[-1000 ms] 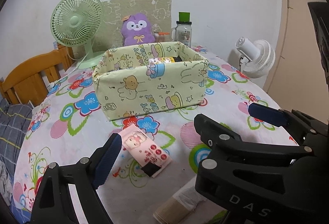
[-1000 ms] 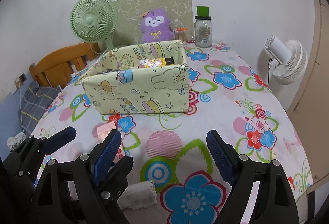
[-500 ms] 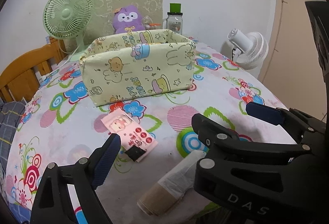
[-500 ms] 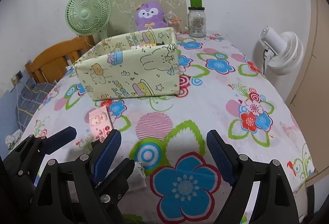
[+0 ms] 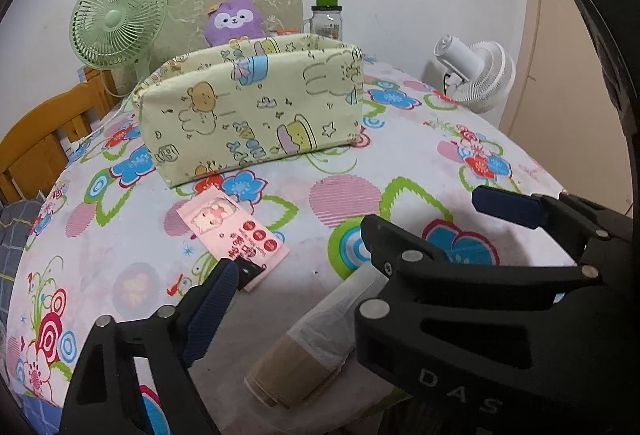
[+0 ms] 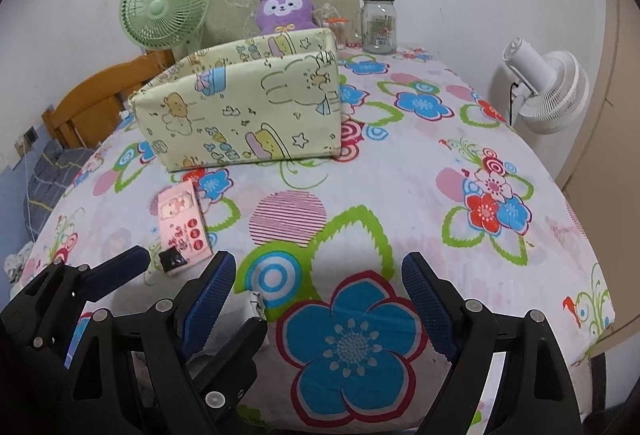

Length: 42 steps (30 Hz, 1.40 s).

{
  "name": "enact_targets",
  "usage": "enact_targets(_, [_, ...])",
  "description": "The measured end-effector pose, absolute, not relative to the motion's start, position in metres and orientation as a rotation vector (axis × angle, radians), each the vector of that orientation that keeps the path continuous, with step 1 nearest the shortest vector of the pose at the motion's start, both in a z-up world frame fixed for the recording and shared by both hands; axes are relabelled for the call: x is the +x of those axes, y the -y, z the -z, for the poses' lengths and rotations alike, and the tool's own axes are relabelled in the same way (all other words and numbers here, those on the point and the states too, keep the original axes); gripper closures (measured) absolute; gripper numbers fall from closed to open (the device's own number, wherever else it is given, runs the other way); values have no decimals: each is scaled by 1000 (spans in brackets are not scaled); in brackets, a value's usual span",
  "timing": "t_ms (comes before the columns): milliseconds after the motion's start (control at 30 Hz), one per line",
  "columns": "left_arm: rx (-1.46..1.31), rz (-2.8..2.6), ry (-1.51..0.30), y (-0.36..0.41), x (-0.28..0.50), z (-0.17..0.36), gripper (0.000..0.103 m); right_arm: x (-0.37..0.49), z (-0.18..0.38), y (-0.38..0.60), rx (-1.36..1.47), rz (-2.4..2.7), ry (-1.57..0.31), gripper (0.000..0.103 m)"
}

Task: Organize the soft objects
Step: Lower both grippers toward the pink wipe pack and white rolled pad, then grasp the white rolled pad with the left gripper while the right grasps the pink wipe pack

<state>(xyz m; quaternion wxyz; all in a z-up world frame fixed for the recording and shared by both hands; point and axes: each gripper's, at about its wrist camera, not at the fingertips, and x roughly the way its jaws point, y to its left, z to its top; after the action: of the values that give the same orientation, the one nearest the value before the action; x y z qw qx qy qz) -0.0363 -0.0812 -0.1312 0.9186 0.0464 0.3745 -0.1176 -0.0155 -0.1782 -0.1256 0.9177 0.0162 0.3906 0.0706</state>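
A pale yellow cartoon-print fabric box stands on the floral tablecloth; it also shows in the right wrist view. A pink tissue pack lies flat in front of it, also in the right wrist view. A white and brown wrapped roll lies near the front edge, partly hidden under the gripper frame. My left gripper is open, above the roll and the pack's near end. My right gripper is open and empty over a blue flower print.
A green fan, a purple plush and a glass jar with green lid stand behind the box. A white fan sits at the right edge. A wooden chair is at the left. The table edge curves near.
Both grippers have pulled back toward the table's front edge and dropped lower. The box looks farther and its inside is hidden now. The wrapped roll shows more fully.
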Motion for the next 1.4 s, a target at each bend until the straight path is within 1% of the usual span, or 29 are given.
enact_targets(33, [100,242,-775,82,-36,133,20,-15,127,178,32,-144,-808,16])
enact_targets(100, [113,230,-784,83,-36,137,32,-14,129,177,29,-143,-815,15])
enact_targets(233, [113,234,-825,84,-32,148,46,-11,131,176,21,-141,-824,15])
enact_targets(267, [109,236,-832,83,-31,149,56,-10,132,176,23,-140,-826,15])
enact_targets(333, [105,233,-827,80,-30,147,60,-9,133,175,20,-138,-830,15])
enact_targets(400, [103,235,-828,79,-30,147,68,-7,134,174,18,-138,-835,15])
enact_targets(433, [101,239,-829,78,-29,147,70,-6,134,174,16,-139,-837,15])
enact_targets(467, [98,240,-830,77,-29,147,74,-5,135,173,15,-139,-838,15])
enact_targets(500, [85,235,-837,75,-28,147,76,-4,135,172,13,-139,-839,15])
enact_targets(833, [78,228,-851,67,-20,144,79,6,128,153,-6,-183,-824,15])
enact_targets(1133, [60,175,-842,45,-10,135,79,17,120,130,-18,-235,-809,15])
enact_targets(1400, [35,109,-845,17,2,136,79,31,124,106,-44,-268,-823,15])
